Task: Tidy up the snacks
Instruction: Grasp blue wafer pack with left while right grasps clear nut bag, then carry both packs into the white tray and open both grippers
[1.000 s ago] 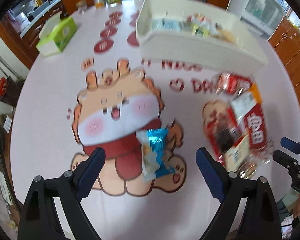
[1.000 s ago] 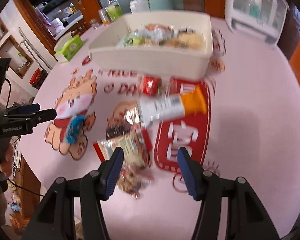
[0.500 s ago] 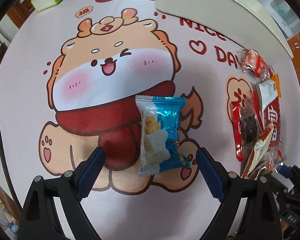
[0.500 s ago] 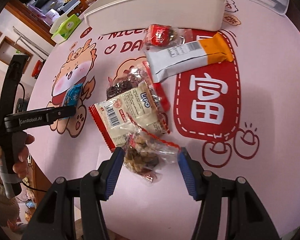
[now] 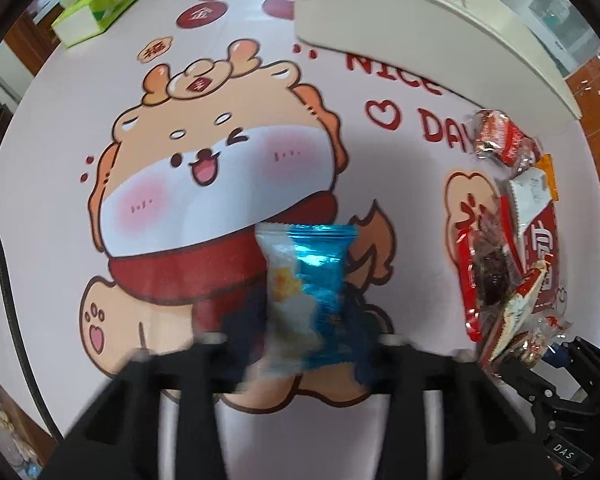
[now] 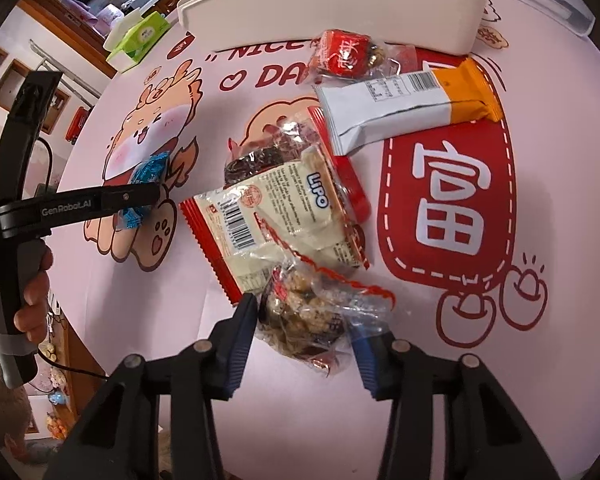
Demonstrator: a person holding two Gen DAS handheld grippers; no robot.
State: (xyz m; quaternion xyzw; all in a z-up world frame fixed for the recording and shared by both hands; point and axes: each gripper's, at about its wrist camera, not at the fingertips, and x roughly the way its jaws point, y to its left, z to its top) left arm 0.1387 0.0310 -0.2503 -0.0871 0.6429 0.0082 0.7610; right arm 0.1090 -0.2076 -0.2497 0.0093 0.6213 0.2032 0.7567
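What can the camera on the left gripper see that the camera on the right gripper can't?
Only the left wrist view shows the left gripper from behind, shut on the blue snack packet. Only the right wrist view shows the right gripper around the clear nut packet, and the hand on the left gripper's handle. Both show the white bin, the green tissue box and the snack pile.

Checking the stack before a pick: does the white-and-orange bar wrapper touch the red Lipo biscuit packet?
Cannot tell. In the right wrist view the white-and-orange bar wrapper ends right beside the red Lipo biscuit packet, but no clear overlap or gap shows.
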